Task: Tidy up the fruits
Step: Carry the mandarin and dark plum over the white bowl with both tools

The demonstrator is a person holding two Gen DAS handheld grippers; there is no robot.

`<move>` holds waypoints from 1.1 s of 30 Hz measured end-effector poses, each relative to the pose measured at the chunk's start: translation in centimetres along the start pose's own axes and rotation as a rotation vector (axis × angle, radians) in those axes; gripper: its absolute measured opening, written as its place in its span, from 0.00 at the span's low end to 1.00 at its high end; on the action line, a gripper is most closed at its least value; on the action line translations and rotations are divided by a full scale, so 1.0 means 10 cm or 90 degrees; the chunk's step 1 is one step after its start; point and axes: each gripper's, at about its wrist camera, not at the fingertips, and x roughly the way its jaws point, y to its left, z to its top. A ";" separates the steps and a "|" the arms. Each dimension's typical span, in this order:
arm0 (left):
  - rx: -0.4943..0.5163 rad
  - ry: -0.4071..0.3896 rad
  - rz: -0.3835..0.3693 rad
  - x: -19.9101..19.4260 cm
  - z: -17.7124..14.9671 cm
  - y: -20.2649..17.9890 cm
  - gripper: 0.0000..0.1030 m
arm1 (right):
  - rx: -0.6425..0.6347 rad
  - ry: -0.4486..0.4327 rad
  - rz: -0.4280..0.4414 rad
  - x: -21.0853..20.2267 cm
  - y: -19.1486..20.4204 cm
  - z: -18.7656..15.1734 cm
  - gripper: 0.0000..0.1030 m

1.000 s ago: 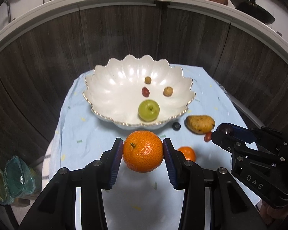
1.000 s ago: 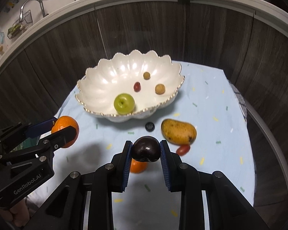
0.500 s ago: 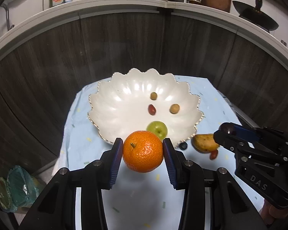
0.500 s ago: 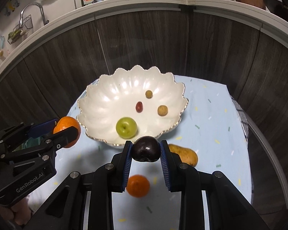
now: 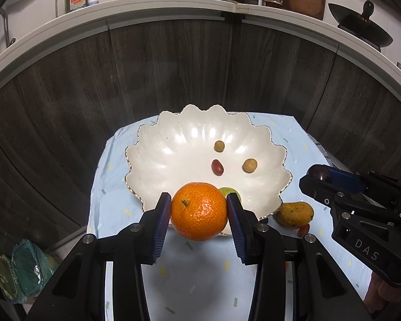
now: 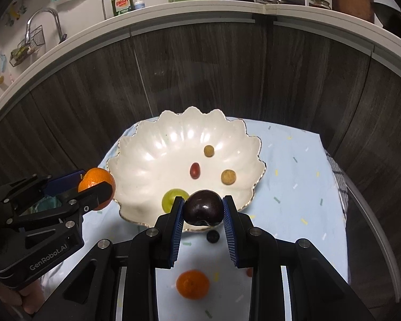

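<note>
My left claw [image 5: 199, 211] is clamped on a round orange [image 5: 199, 210], stem scar facing the cam, held over the near rim of the scalloped white bowl [image 5: 173, 165]; my right claw [image 6: 203, 208] is clamped on a dark plum [image 6: 203, 208], also at the bowl's near rim. Inside the bowl: green apple [image 6: 171, 199], red grape [image 6: 195, 170], two tan round fruits. R of the bowl a mango [image 5: 294, 212] lies long axis sideways on the pale-blue cloth [image 6: 294, 187], w/ dark wood cabinets [image 5: 173, 75] behind.

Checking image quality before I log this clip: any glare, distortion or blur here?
Left wrist view: sharp; fisheye bends the counter edge; ceiling light glares on the white scalloped bowl and held orange. Right wrist view: same bending and bowl glare; dark plum shows small highlights.
</note>
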 end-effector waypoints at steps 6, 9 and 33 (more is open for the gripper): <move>0.002 0.006 0.001 0.09 0.08 0.05 0.40 | 0.003 0.006 0.000 0.11 -0.03 0.08 0.29; 0.001 0.010 0.002 0.17 0.12 0.08 0.40 | 0.006 0.012 0.000 0.18 -0.04 0.12 0.29; -0.011 0.070 0.002 0.83 0.17 0.24 0.41 | 0.014 0.078 -0.009 0.82 -0.12 0.19 0.29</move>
